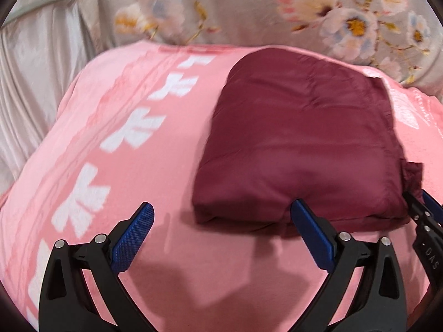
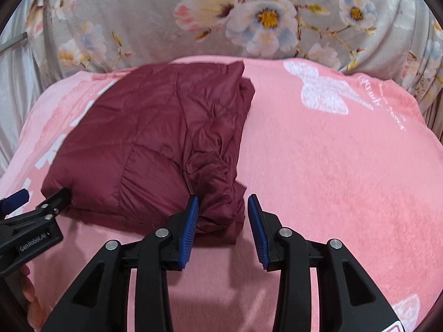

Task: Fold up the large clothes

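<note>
A: Left wrist view: the left gripper (image 1: 223, 211) is spread wide and grips nothing, at the near edge of the folded maroon jacket (image 1: 301, 144).

B: Right wrist view: the right gripper (image 2: 223, 204), moderately parted, brackets the jacket's crumpled near corner, a bunched side the other view hides.

A: Surface?

B: A pink blanket (image 2: 332, 166) with white motifs; a grey floral quilt (image 2: 155, 22) lies beyond.
</note>
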`<action>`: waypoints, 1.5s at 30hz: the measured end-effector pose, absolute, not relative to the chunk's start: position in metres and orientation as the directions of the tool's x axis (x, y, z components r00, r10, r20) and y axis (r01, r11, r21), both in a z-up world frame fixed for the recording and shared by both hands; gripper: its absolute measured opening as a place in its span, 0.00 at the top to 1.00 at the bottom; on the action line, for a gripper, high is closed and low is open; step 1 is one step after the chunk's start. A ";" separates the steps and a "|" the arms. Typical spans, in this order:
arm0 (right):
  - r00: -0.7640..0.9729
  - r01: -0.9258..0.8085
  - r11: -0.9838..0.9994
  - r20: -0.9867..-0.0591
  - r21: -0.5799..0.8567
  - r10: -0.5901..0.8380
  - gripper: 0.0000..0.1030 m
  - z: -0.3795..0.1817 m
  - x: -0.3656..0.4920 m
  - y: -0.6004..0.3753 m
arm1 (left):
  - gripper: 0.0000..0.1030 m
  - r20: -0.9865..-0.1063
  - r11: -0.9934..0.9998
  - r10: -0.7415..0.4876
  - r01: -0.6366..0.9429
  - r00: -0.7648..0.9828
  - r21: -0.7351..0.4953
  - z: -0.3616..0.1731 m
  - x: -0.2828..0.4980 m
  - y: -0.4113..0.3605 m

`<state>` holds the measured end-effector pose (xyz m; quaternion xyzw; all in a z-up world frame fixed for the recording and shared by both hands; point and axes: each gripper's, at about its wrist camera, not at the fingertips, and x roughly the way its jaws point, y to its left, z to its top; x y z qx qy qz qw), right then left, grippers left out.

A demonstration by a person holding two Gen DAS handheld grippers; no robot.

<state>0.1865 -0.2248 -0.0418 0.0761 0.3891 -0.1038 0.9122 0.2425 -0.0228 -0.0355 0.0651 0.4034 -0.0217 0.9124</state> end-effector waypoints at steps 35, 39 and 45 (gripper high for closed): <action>0.726 0.289 0.957 -0.657 0.020 -0.205 0.33 -0.035 0.084 -0.199 | 0.05 -0.686 0.987 -0.008 0.117 0.727 0.112 -0.037 0.170 -0.020; 0.741 0.303 0.953 -0.628 -0.004 -0.238 0.28 -0.031 0.074 -0.193 | 0.05 -0.672 0.985 -0.004 0.117 0.740 0.123 -0.036 0.158 -0.022; 0.750 0.279 0.960 -0.622 -0.014 -0.227 0.27 -0.030 0.063 -0.186 | 0.05 -0.661 0.985 -0.008 0.121 0.750 0.124 -0.034 0.143 -0.022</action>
